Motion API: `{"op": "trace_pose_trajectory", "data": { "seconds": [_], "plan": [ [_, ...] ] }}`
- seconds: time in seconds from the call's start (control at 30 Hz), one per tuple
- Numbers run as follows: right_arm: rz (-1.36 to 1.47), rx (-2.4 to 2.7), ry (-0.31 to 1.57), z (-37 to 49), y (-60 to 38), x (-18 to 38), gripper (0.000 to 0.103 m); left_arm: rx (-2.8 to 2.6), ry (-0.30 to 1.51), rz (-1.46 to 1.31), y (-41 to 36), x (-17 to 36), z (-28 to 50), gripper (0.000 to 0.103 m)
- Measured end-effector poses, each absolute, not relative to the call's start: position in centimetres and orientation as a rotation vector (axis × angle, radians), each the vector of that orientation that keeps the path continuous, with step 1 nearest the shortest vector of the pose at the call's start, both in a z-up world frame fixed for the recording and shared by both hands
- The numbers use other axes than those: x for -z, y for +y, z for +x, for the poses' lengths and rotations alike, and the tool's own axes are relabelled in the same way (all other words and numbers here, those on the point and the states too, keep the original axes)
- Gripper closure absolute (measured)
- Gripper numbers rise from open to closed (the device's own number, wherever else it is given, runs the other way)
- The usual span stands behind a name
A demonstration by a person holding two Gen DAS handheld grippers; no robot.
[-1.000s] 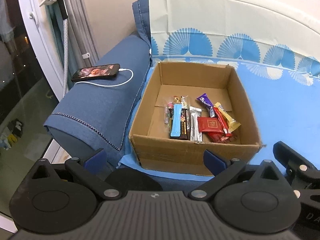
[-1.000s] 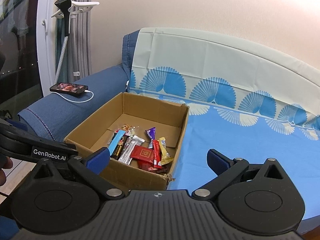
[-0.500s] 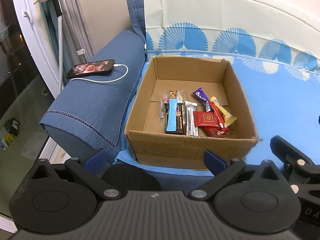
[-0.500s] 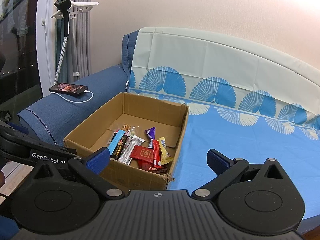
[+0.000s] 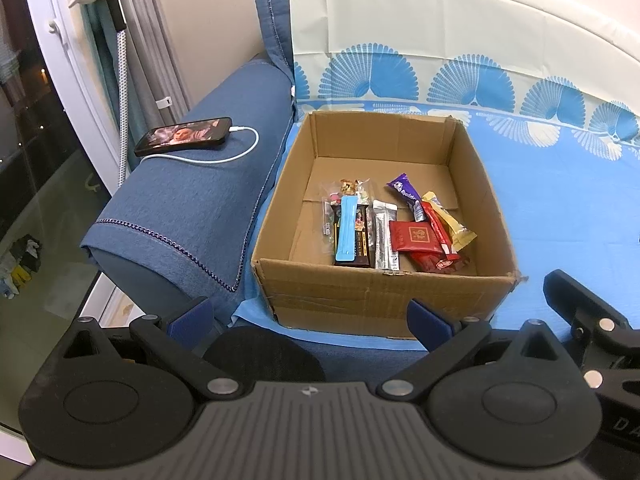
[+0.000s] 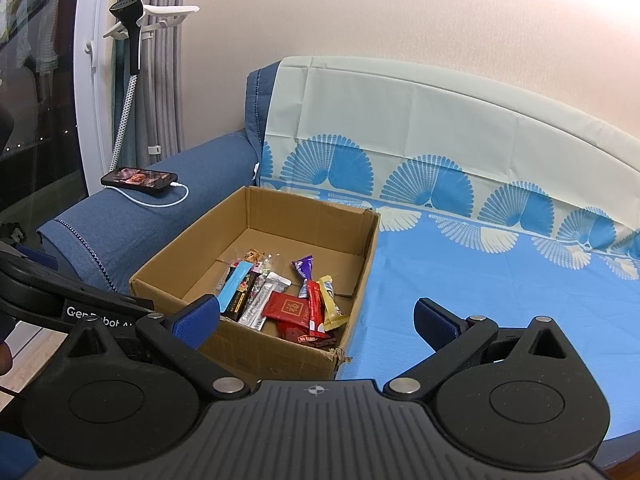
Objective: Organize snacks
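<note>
Both grippers, left (image 5: 310, 316) and right (image 6: 316, 316), are held wide open and empty in front of the cardboard box (image 5: 372, 296). Snacks (image 5: 394, 228) are heaped inside its near half (wrappers overlapping). A phone (image 5: 184, 136) is seen charging on the armrest left of the box.

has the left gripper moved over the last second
Yes. In the right wrist view, where the cardboard box and phone hold their places, the left gripper has slid down and left, its label partly hidden now.
</note>
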State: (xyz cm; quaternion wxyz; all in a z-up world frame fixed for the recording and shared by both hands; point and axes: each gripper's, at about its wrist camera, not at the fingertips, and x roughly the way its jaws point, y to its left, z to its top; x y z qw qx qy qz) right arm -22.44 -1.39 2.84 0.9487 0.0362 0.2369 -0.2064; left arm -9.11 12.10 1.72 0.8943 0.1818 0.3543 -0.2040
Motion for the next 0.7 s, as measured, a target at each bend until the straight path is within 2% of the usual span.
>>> {"op": "trace_pose_trajectory", "data": {
  "seconds": [0.7],
  "plan": [
    [0.075,0.420,0.481,-22.43,-1.37,-2.79,0.000,0.418,0.736,0.379,12.21,-1.54,-9.08,0.000]
  ]
}}
